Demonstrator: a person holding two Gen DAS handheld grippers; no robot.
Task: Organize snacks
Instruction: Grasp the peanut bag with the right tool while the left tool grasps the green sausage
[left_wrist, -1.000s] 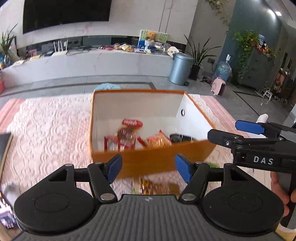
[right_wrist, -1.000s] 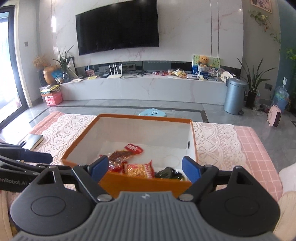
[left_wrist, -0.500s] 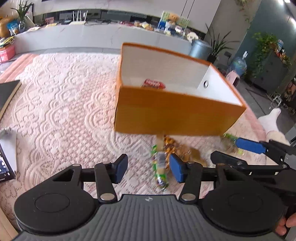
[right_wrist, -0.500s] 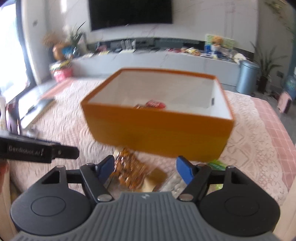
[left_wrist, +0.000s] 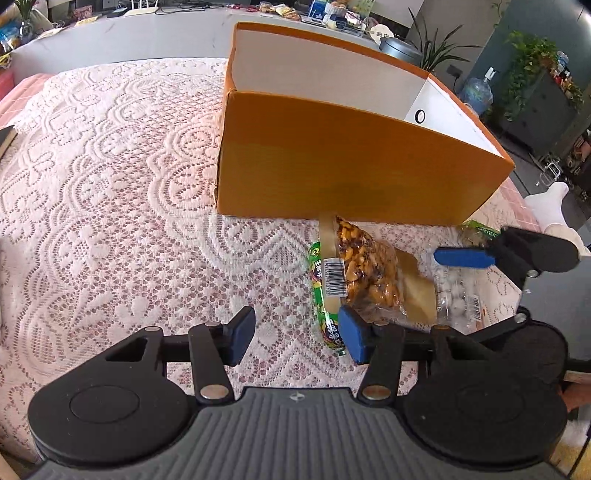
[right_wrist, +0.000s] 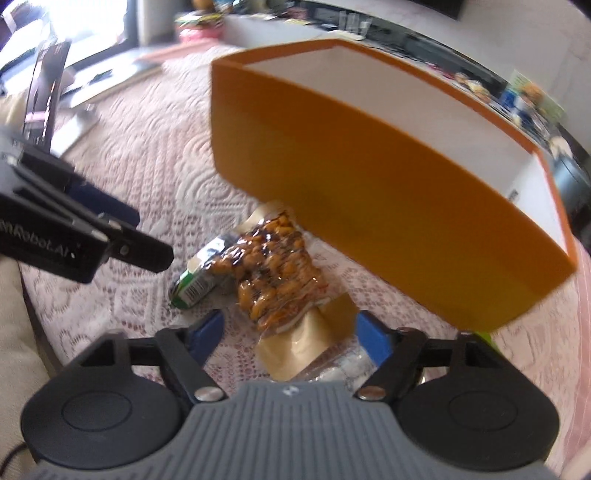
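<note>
Each gripper is black, with two round disc housings, a ribbed grey centre plate, silver screws at the link pivots and blue pads on its fingers. The left gripper (left_wrist: 297, 334) and right gripper (right_wrist: 291, 334) match; white lettering marks one side.

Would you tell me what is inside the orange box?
Only white inner walls of the orange box show; its near wall hides the floor, so any contents cannot be seen.
</note>
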